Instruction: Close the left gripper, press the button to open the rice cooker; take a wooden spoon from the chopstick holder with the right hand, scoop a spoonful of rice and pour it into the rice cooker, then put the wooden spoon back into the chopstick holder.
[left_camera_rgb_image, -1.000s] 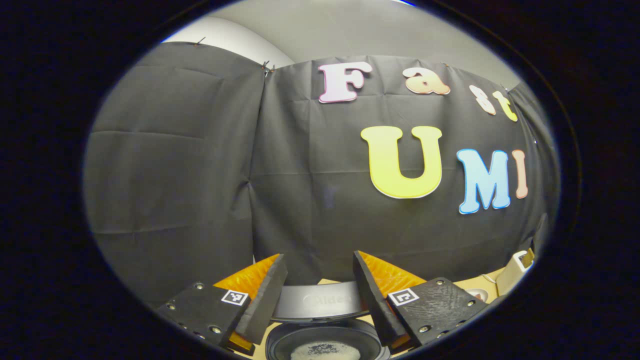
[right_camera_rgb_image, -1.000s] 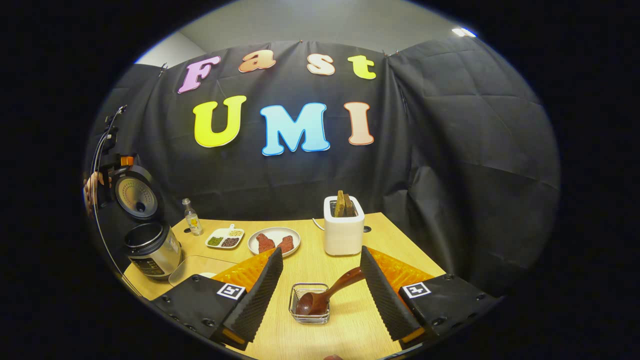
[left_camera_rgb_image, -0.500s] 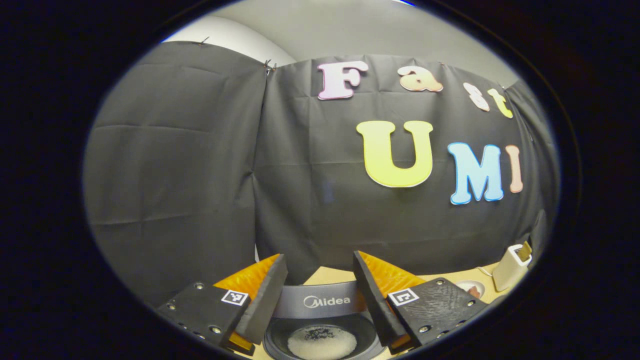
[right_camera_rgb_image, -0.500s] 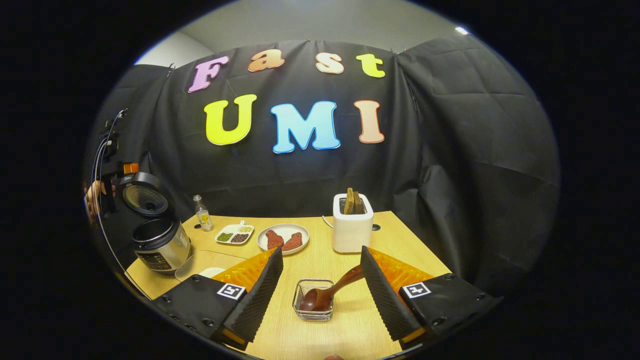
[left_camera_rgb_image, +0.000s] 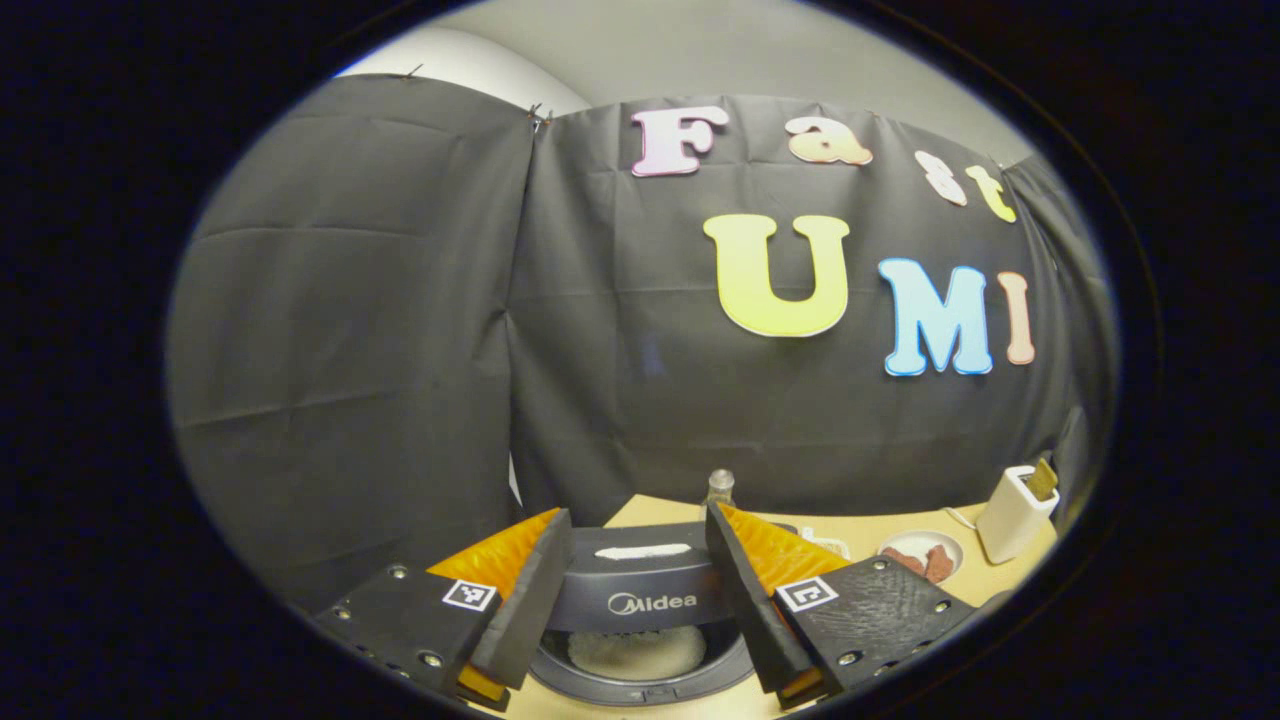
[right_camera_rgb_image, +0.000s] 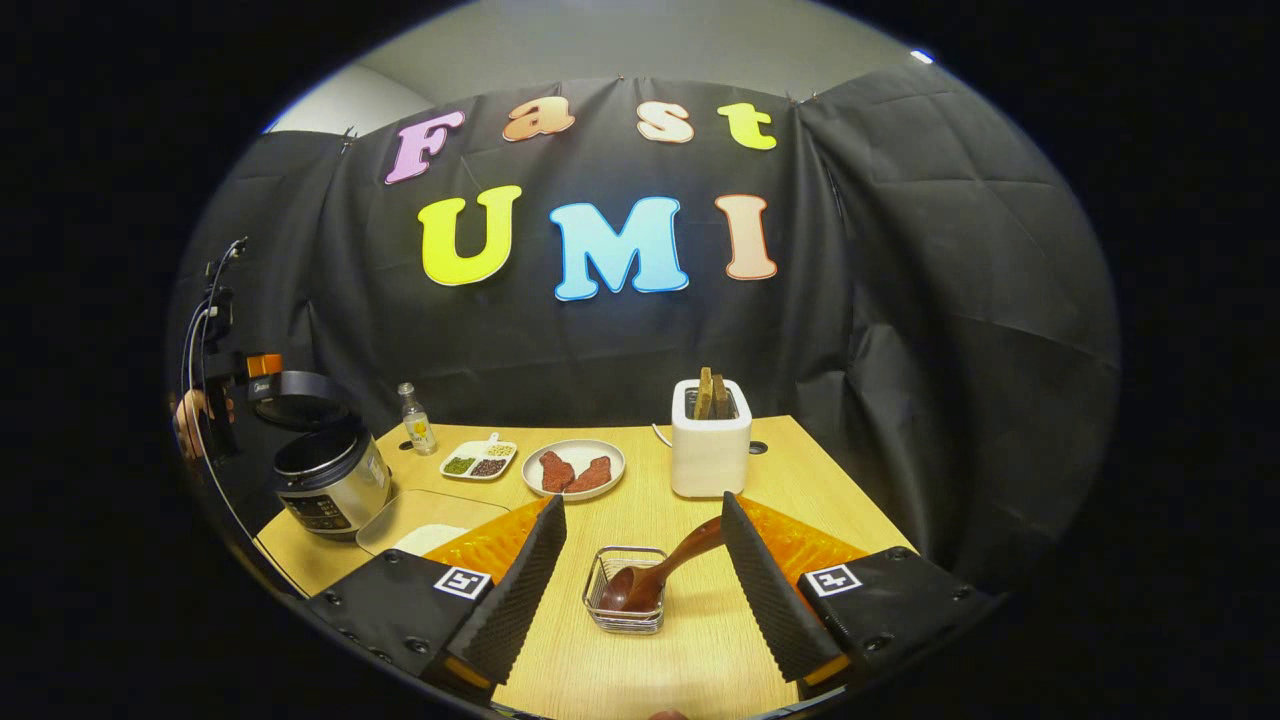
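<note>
Toaster (right_camera_rgb_image: 710, 448), plate (right_camera_rgb_image: 574, 468) and bottle (right_camera_rgb_image: 413, 419) stand behind the chopstick holder (right_camera_rgb_image: 626, 602); both claws gape, empty.

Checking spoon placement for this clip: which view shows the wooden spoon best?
The right gripper view: the wooden spoon lies with its bowl in the wire chopstick holder, handle leaning toward the right gripper. The left gripper view faces the rice cooker instead.
</note>
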